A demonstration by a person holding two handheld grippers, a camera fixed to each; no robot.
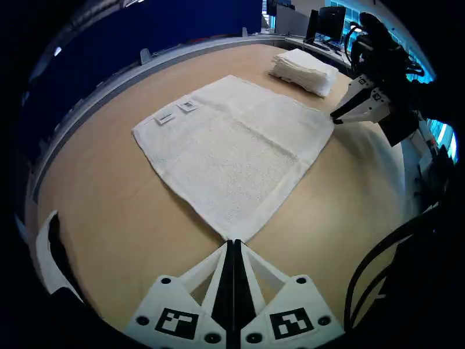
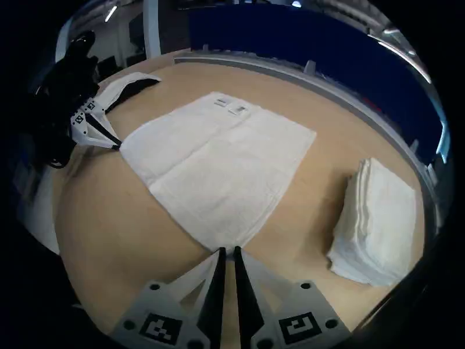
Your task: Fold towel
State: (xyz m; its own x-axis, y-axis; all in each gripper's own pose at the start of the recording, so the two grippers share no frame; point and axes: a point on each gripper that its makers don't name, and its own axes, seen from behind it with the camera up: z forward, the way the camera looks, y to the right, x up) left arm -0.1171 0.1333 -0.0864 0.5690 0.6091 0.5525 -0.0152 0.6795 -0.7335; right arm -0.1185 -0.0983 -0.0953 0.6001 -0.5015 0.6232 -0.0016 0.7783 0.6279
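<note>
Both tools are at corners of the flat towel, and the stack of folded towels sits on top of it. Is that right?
No: in the right gripper view the stack of folded towels lies on the table beside the flat towel, apart from it.

The towel's (image 1: 232, 151) tip toward the table's (image 1: 116, 215) near edge vanishes between the left gripper's (image 1: 232, 244) closed fingers. Whether the right gripper's (image 2: 228, 251) narrowly parted fingers pinch cloth is unclear. The two labels (image 1: 187, 105) are too small to make out.
</note>
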